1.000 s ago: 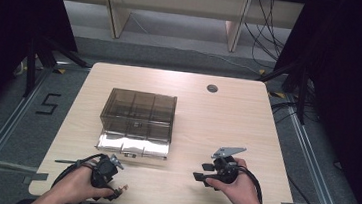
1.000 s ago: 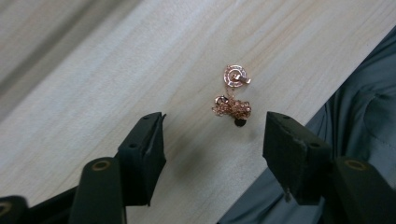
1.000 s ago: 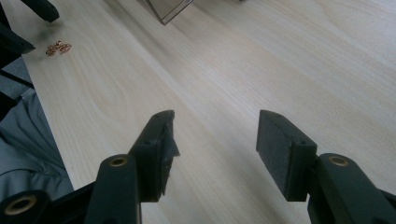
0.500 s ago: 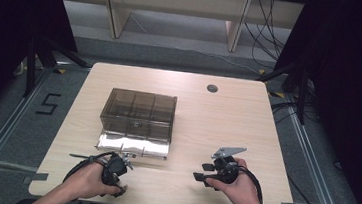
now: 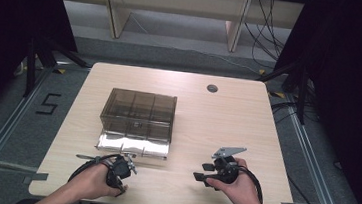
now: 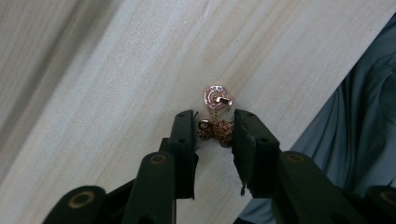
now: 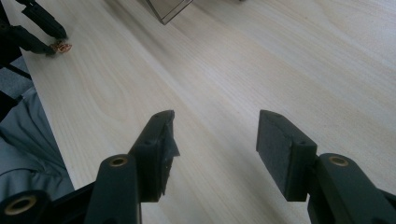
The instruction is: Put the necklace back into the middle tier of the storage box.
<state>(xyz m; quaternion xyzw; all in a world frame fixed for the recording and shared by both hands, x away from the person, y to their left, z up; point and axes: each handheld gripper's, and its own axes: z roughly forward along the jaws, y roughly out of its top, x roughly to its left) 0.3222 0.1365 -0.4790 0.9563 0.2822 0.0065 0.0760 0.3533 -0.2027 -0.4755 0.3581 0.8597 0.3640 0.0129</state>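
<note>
necklace pickup barely begun

while the left tongs (image 6: 212, 133) have just been closing around the rose-gold necklace (image 6: 215, 114), bunched near the table (image 5: 227, 121) edge below the tinted box (image 5: 137, 114), nothing is lifted yet; right tongs (image 7: 215, 144) gape wide, idle.

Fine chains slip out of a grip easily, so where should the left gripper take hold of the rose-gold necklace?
Grip the bunched chain, not the flat ring pendant lying on the table. Come straight down as the left gripper does; its jaws, just closing, already straddle the heap.
</note>
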